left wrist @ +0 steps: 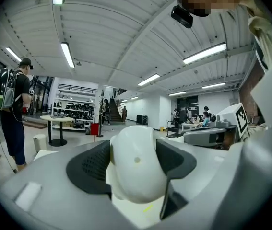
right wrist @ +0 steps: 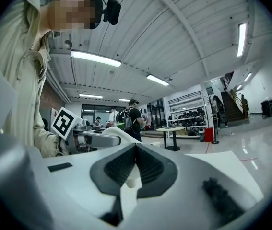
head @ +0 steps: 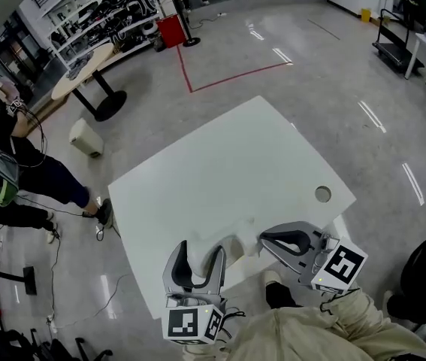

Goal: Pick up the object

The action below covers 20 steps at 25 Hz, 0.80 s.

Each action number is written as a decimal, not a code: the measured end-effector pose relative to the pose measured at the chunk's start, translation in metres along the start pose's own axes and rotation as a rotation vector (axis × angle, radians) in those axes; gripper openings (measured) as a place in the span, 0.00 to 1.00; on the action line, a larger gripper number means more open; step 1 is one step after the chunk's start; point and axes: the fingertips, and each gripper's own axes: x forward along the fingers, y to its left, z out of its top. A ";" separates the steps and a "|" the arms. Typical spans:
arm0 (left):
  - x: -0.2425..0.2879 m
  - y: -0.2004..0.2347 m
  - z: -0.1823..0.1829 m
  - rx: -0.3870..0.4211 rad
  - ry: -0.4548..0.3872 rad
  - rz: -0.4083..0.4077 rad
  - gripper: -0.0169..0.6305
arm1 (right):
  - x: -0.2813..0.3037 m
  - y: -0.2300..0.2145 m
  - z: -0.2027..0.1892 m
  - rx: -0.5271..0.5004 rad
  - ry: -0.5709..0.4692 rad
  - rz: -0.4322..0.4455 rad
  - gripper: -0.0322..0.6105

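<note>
The object is a smooth white rounded piece (left wrist: 136, 171). It sits between the dark ribbed pads (left wrist: 90, 164) of my left gripper (left wrist: 136, 158), which press on it from both sides. In the head view the left gripper (head: 200, 248) hangs over the near edge of the white table (head: 235, 164), and the object hardly stands out against the tabletop. My right gripper (head: 262, 239) lies to its right, pointing left, with its jaw tips together (right wrist: 136, 147). A small white bit shows in the gap behind those tips. From the right gripper view, the left gripper (right wrist: 95, 139) holds the white object (right wrist: 121, 135).
A round grommet hole (head: 323, 194) sits near the table's right corner. People stand at the far left (head: 2, 156), beside a small white bin (head: 86, 136) and a round table (head: 85, 70). Shelving and a red bin (head: 171, 30) are at the back.
</note>
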 end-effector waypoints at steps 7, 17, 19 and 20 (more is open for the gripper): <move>-0.079 -0.014 0.000 0.024 -0.031 -0.010 0.50 | -0.020 0.077 0.011 -0.050 -0.036 0.011 0.05; -0.219 -0.048 -0.013 0.030 -0.113 -0.022 0.50 | -0.074 0.212 0.002 -0.097 -0.071 -0.032 0.05; -0.242 -0.057 -0.020 0.019 -0.110 -0.031 0.50 | -0.087 0.233 -0.001 -0.094 -0.064 -0.040 0.05; -0.252 -0.061 -0.022 0.013 -0.107 -0.031 0.50 | -0.093 0.243 -0.002 -0.093 -0.059 -0.043 0.05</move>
